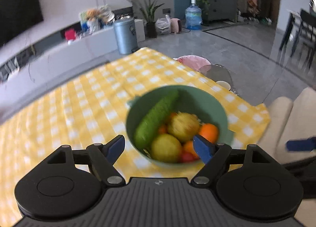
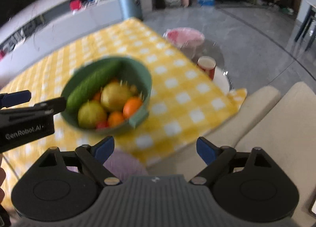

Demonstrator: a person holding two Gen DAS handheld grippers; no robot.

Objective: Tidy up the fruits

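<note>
**Green bowl of fruit sat on a yellow checked cloth, both grippers open**

A living room lay behind the scene, with a grey tiled floor, a blue-grey bin [image 1: 125, 36], a water bottle [image 1: 193, 16] and a potted plant [image 1: 151, 19] along the far side. In front stood a table under a yellow-and-white checked cloth [image 1: 79, 96], and a cream sofa [image 2: 276, 124] ran along its right edge.

On the cloth stood a green bowl [image 1: 205, 100]. It held a cucumber [image 1: 156, 118] leaning against the left wall, two yellow-green round fruits [image 1: 184, 126], several oranges [image 1: 209, 131] and a small red fruit [image 1: 186, 157] at the near rim. Both views were blurred, so finer detail could not be told.

The left gripper [image 1: 160, 149] hovered above the bowl's near edge with its jaws spread wide and nothing between them. The right gripper [image 2: 156, 149] hung near the table's near edge, to the right of the bowl, its jaws likewise wide apart and holding nothing.

Beyond the cloth's far right corner were a pink bowl-like object [image 2: 185, 36] and a red cup [image 2: 207, 65].
</note>
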